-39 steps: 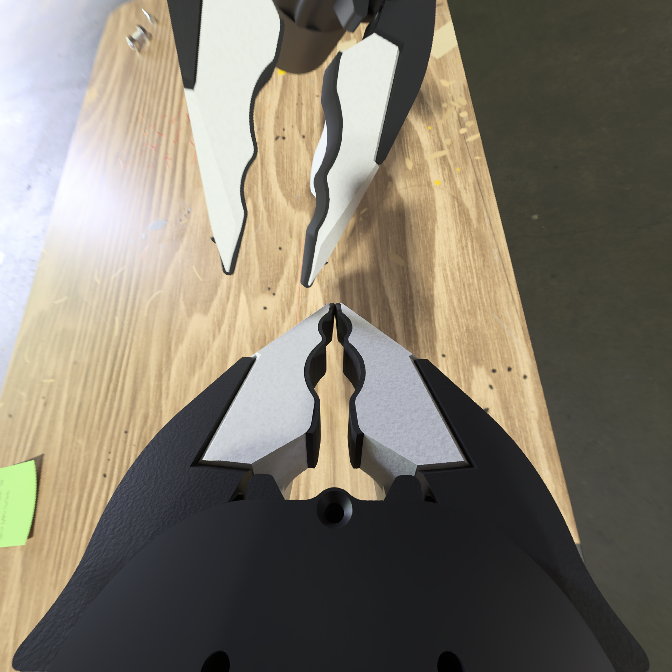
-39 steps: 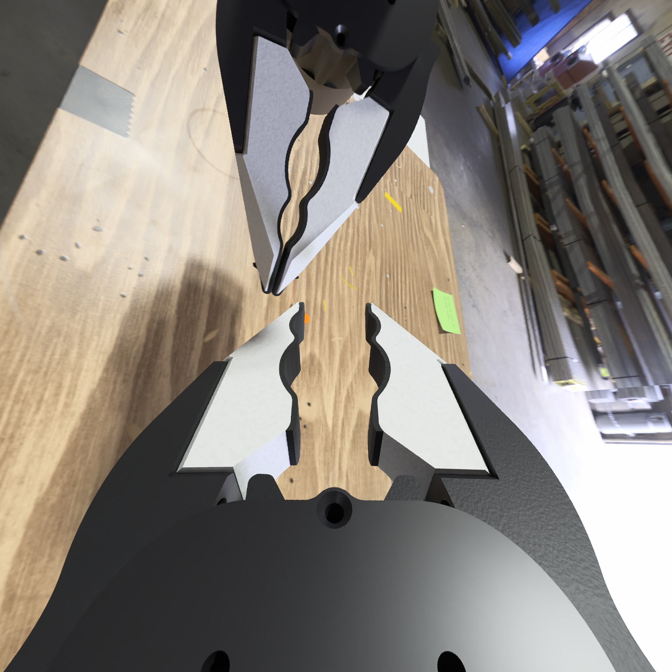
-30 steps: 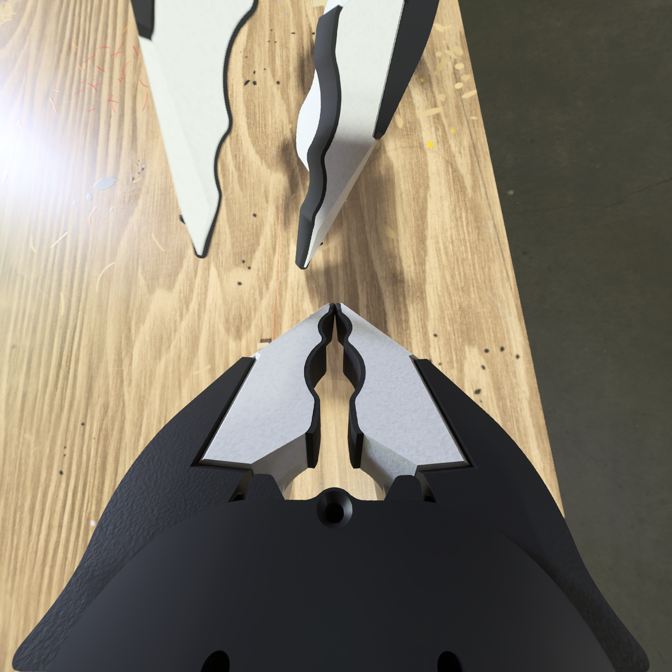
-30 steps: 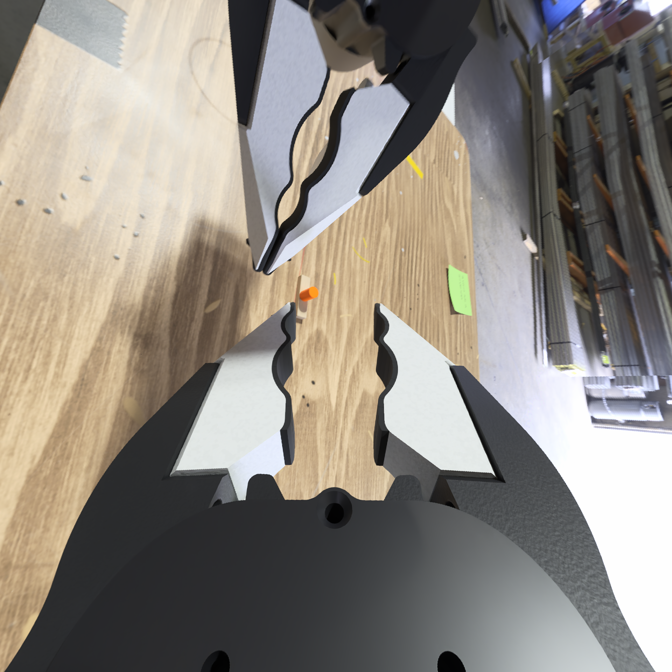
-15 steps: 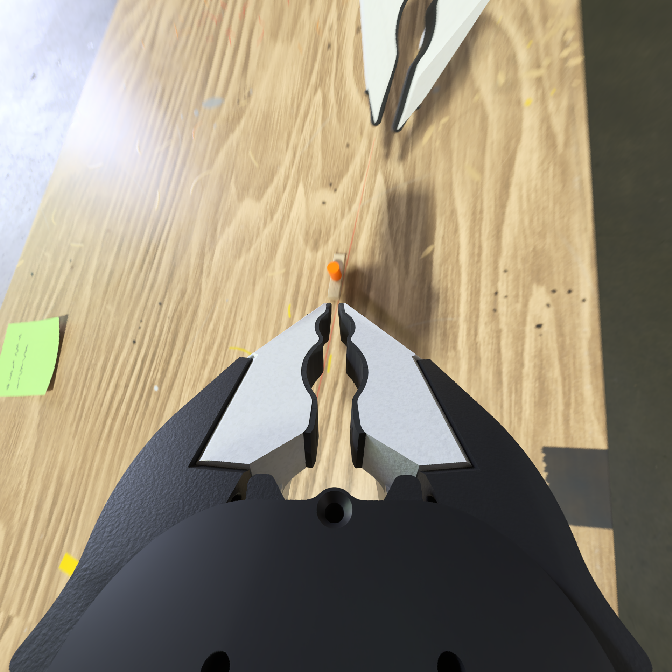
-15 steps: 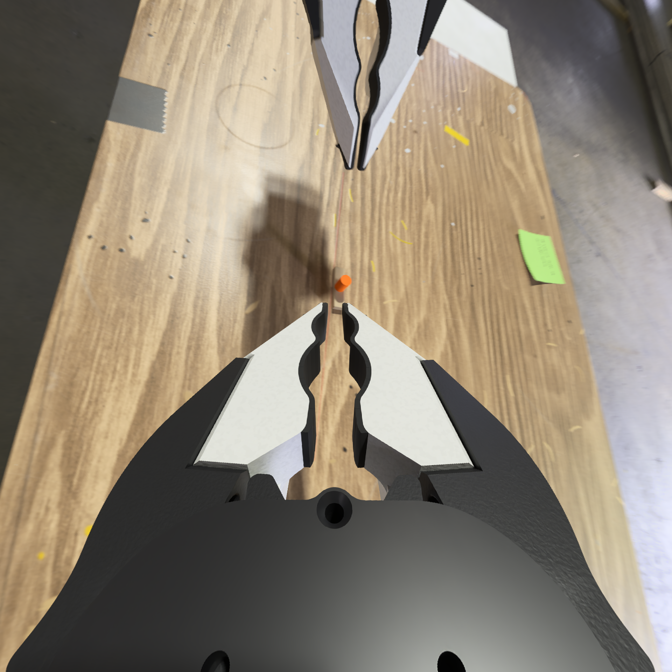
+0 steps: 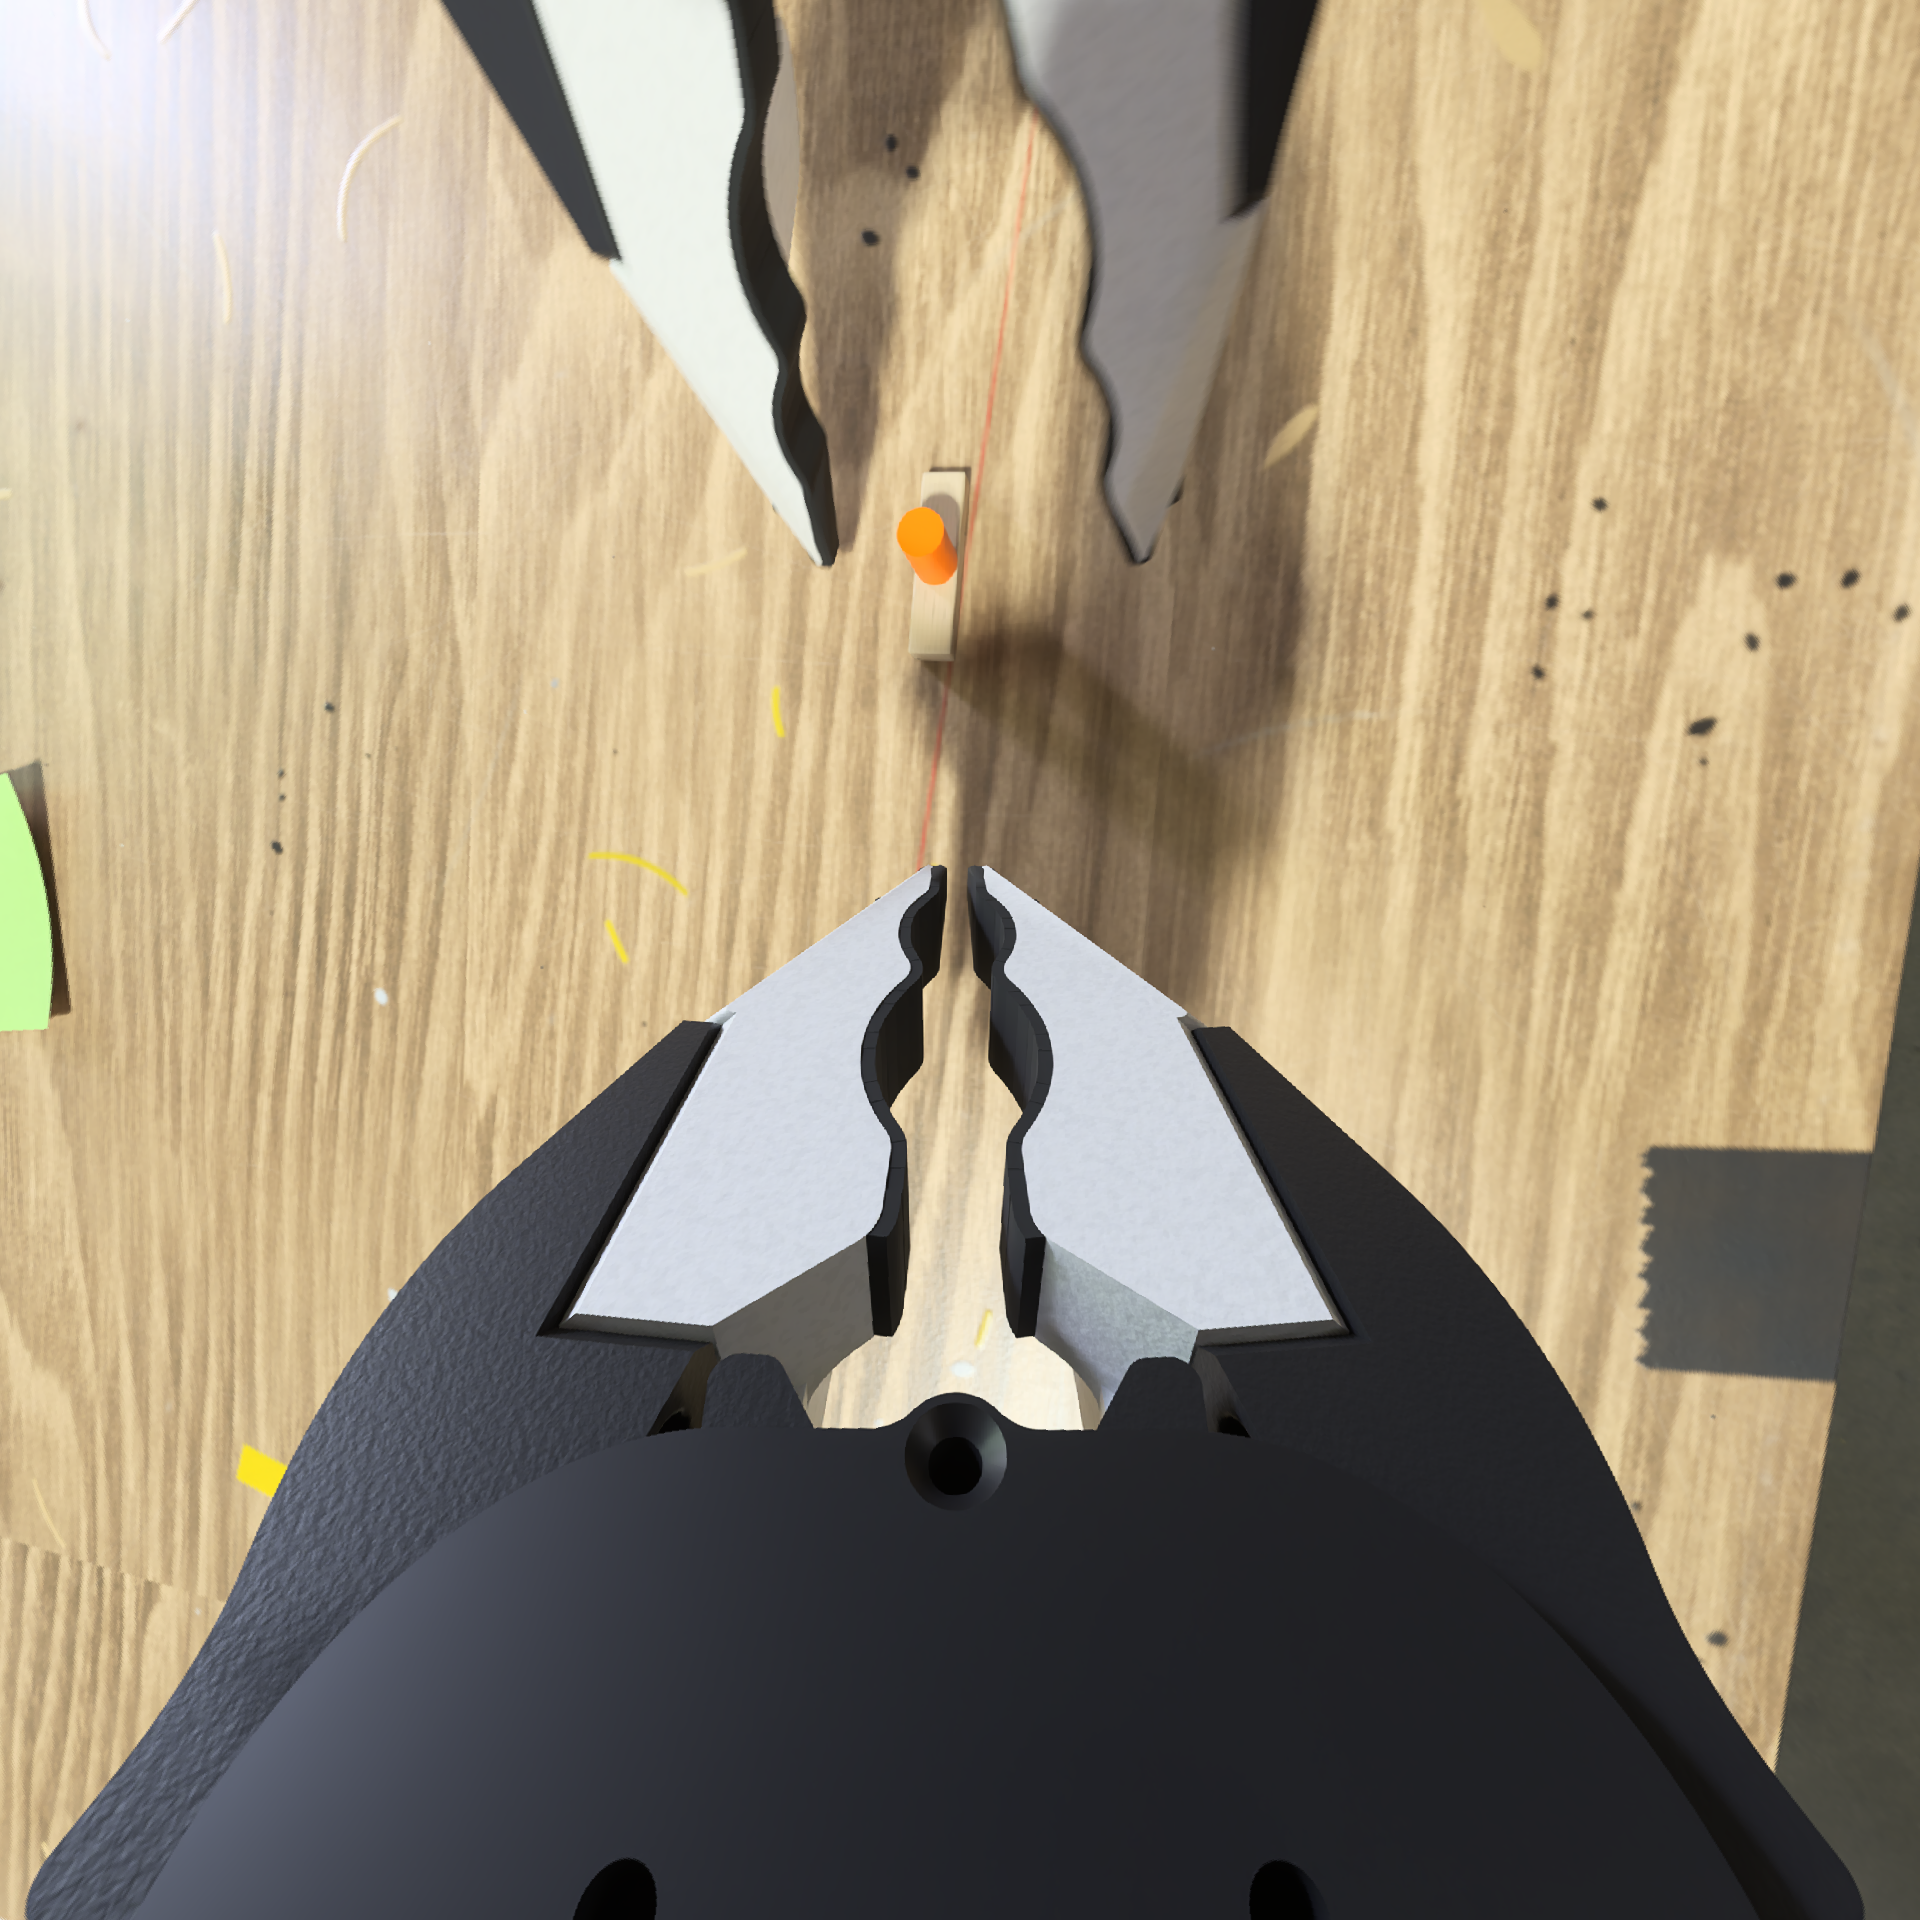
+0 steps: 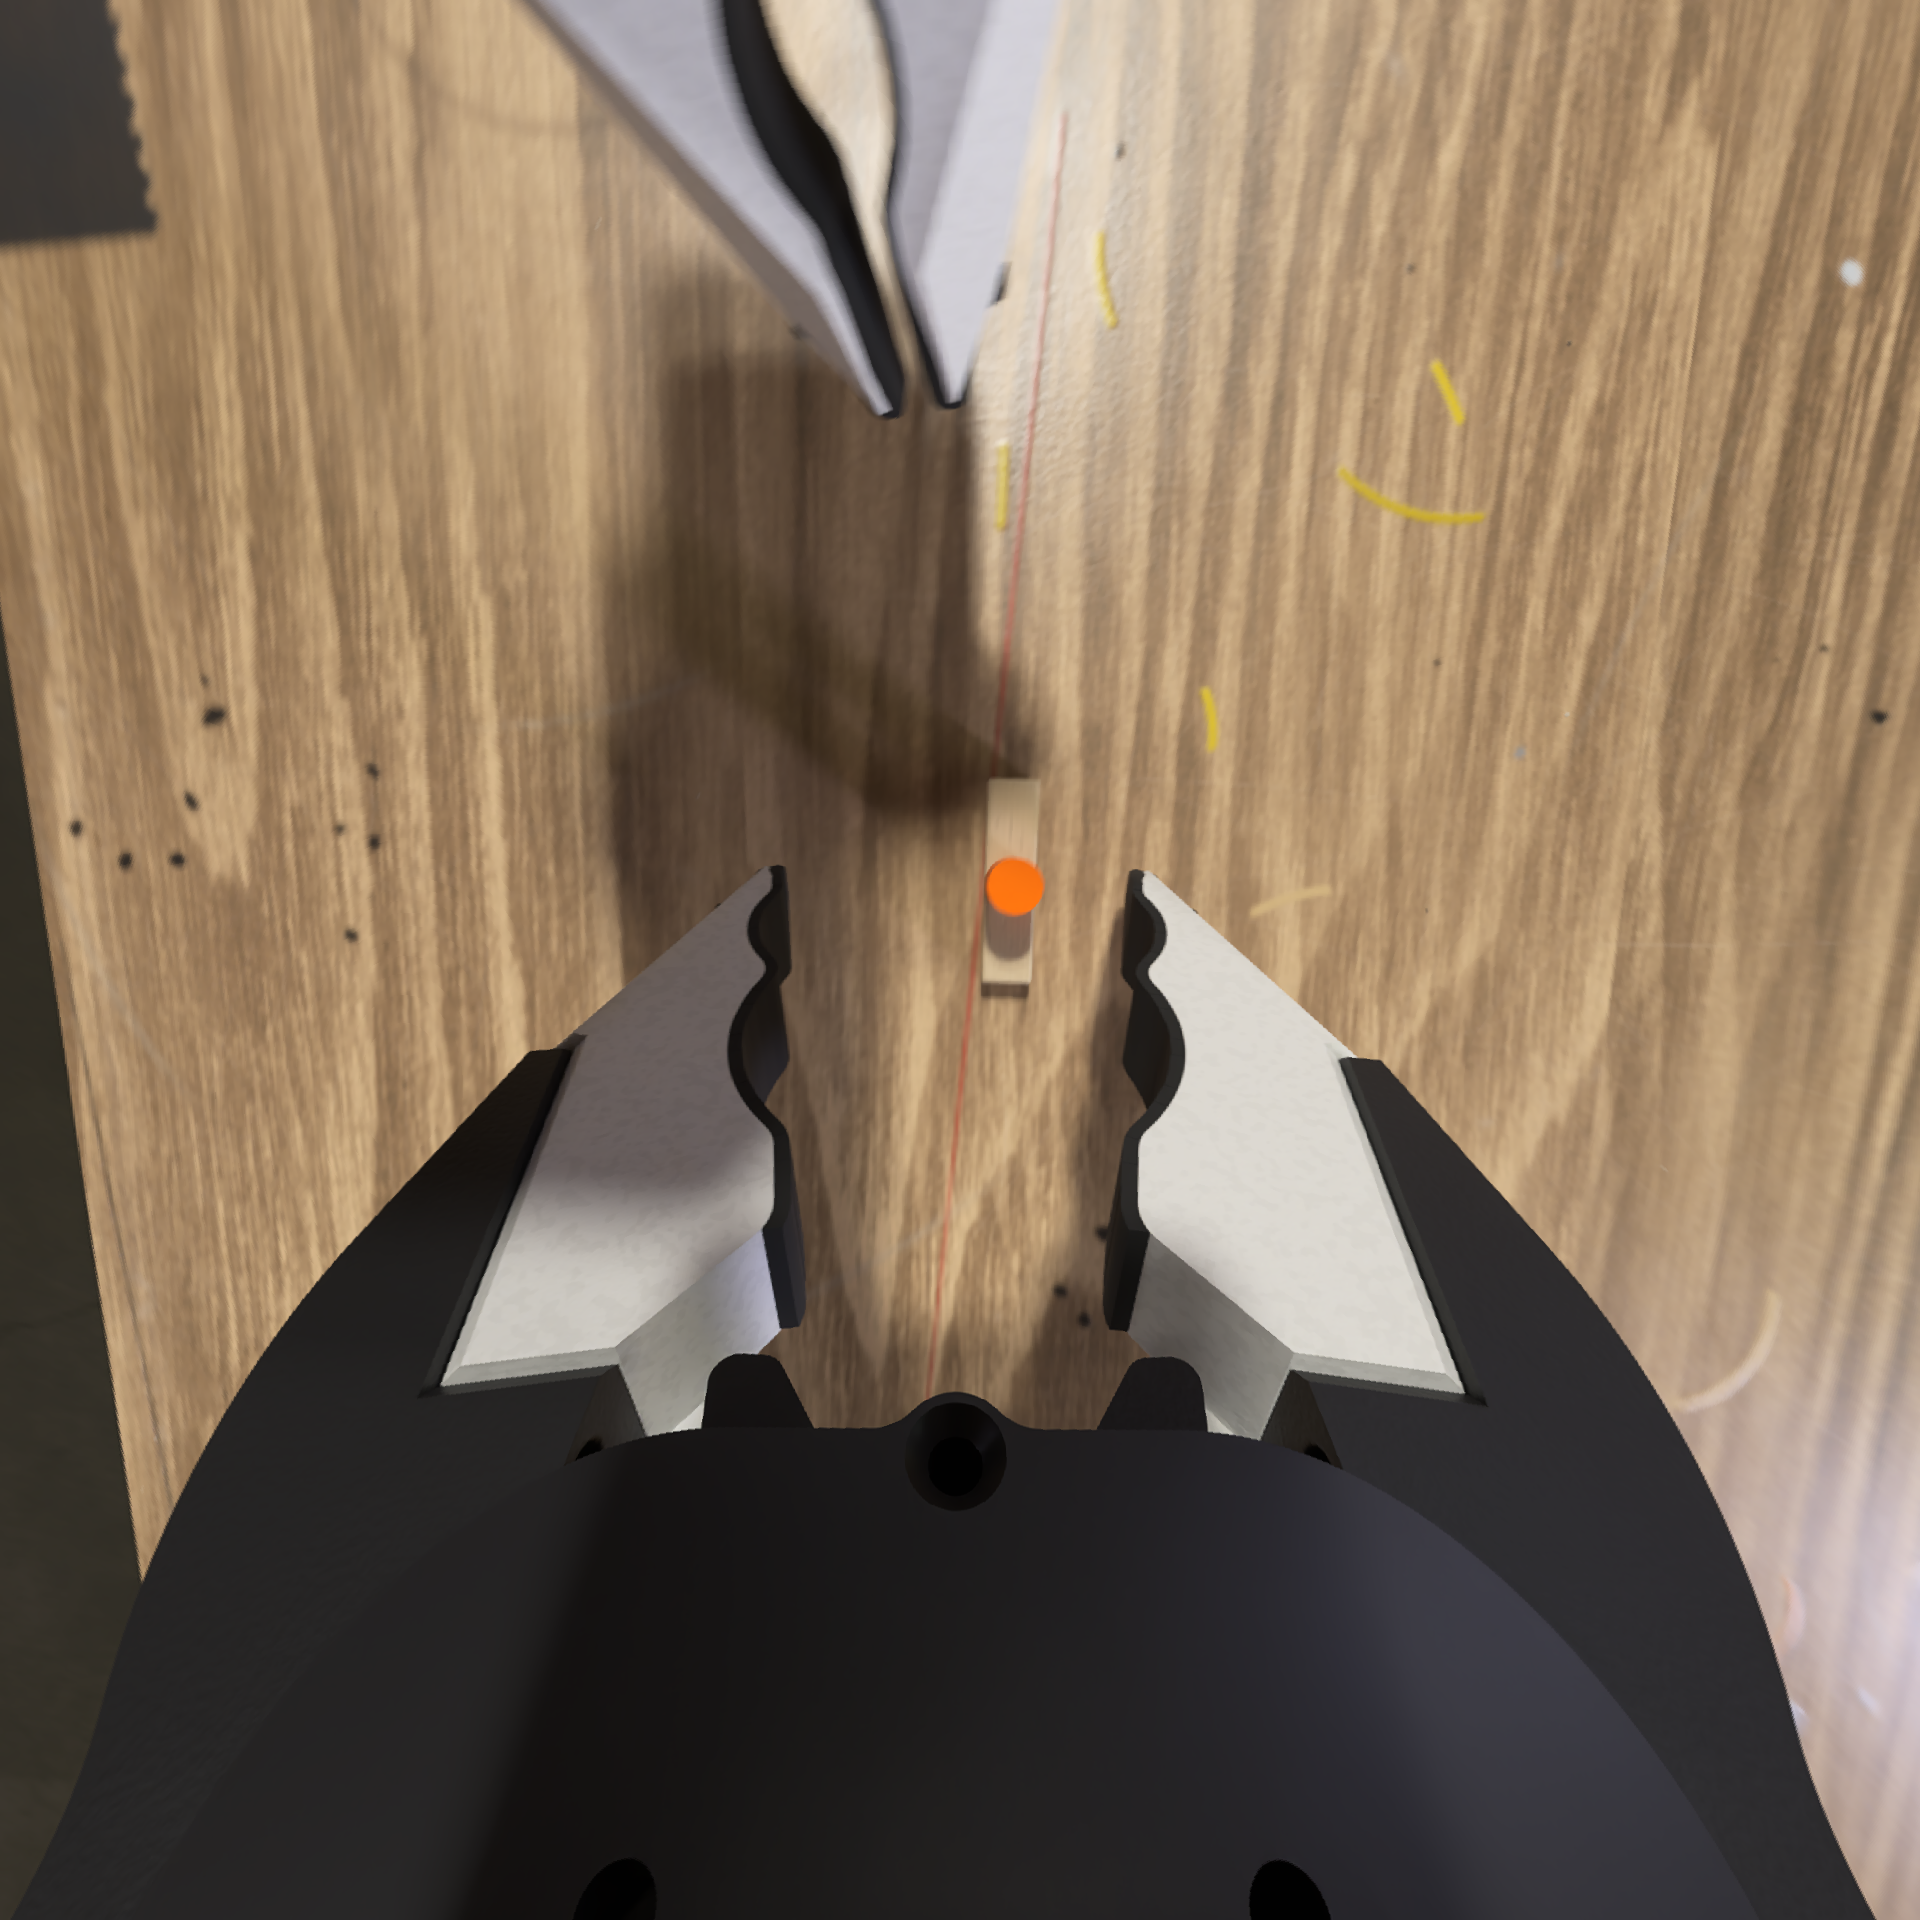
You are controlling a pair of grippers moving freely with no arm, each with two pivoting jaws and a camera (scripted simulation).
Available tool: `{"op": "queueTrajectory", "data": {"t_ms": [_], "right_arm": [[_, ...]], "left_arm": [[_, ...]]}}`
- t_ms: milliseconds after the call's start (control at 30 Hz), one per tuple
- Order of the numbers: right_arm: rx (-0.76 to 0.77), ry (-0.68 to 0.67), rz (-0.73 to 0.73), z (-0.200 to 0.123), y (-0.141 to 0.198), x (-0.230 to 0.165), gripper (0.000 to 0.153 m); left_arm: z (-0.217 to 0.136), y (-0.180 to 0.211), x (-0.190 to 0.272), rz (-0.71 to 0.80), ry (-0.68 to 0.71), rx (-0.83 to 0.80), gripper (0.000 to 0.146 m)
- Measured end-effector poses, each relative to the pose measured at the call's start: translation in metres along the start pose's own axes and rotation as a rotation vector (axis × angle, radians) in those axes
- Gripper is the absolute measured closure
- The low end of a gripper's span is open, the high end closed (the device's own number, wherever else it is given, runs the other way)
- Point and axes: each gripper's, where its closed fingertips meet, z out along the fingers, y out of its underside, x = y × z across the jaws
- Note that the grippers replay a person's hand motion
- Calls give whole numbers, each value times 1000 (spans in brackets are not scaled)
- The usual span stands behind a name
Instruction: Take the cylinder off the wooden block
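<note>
In your right wrist view, the right gripper [image 8: 956,883] fills the near field with its fingers [image 8: 665,1122] spread wide, nothing between them touching either one. Just past the fingertips, slightly right of centre, the orange cylinder [image 8: 1014,885] stands upright on the small wooden block [image 8: 1010,935], seen almost end-on. The block lies flat on the counter [image 8: 1455,935], its long side running near to far, beside a thin red line [image 8: 1023,468]. Farther off, the left gripper [image 8: 916,400] points back toward you with its fingertips almost together over the counter.

In your left wrist view, the left gripper [image 7: 956,873] sits nearest, fingers [image 7: 790,1122] nearly pressed together, only a narrow slit between the tips, pinching nothing. Beyond it, well apart from the tips, the wooden block [image 7: 935,603] carries the cylinder [image 7: 925,542]. Farther still, the right gripper [image 7: 982,551] straddles the block with its spread fingers, clear of the cylinder on both sides. A green note [image 7: 23,904] lies at the left edge, a grey tape strip [image 7: 1745,1262] at the right.
</note>
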Motion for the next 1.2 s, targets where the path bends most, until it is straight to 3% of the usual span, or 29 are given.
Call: {"op": "queueTrajectory", "data": {"t_ms": [33, 133, 167, 400, 667, 800, 867, 933, 1100, 1200], "right_arm": [[26, -20, 27, 3, -3, 3, 93], [62, -17, 49, 4, -4, 10, 136], [59, -2, 32, 3, -2, 10, 140], [162, 198, -106, -53, 8, 7, 143], [295, 460, -289, -120, 8, -7, 143], [336, 521, -320, -140, 6, -15, 143], [368, 552, -338, -150, 4, -18, 143], [416, 572, -352, -160, 3, -22, 143], [520, 559, -392, -171, 3, -33, 143], [542, 537, -414, -169, 5, -39, 143]], "left_arm": [[-1, 1, 1, 1, 5, 0, 142], [-3, 3, -2, -13, -2, 4, 142], [-5, 5, -4, -21, -9, 7, 142], [-21, 11, -19, -94, -73, 78, 96], [8, -16, 3, -12, 73, 105, 59], [10, -46, 5, -8, 84, 233, 62], [16, -48, 2, -1, 63, 206, 86], [24, -45, 8, 10, 119, 196, 94], [20, -57, 33, 17, 354, 344, 99], [1, -59, 37, 14, 400, 368, 86]]}}
